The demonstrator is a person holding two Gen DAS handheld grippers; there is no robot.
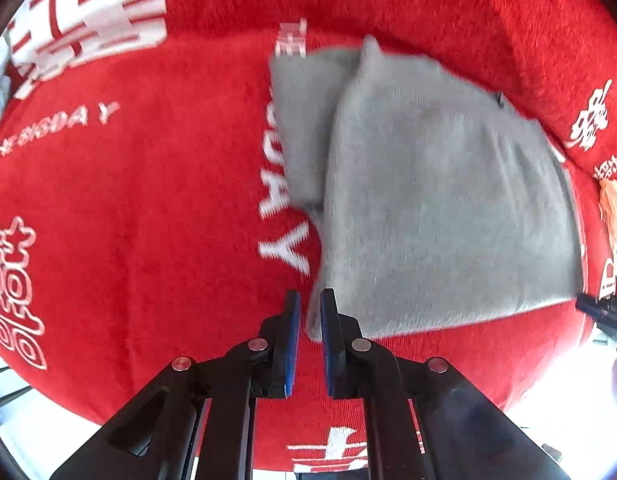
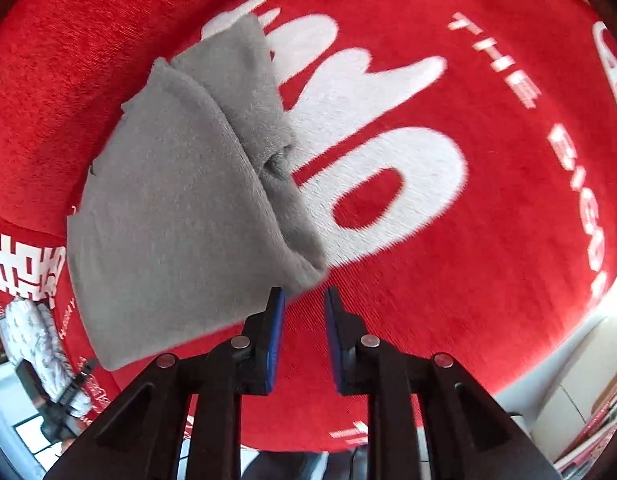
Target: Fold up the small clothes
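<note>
A grey fleece garment (image 1: 428,200) lies folded on a red cloth (image 1: 148,200) with white lettering. In the left wrist view my left gripper (image 1: 310,300) hovers at the garment's near left corner, jaws slightly apart with nothing between them. In the right wrist view the same garment (image 2: 168,208) lies to the left, with a folded flap along its right side. My right gripper (image 2: 304,298) is open and empty just beside the garment's near right corner.
The red cloth (image 2: 468,280) covers the whole work surface and drops off at its near edge. A person in patterned clothing (image 2: 32,336) stands at the lower left of the right wrist view. The other gripper's tip (image 1: 600,312) shows at the right edge.
</note>
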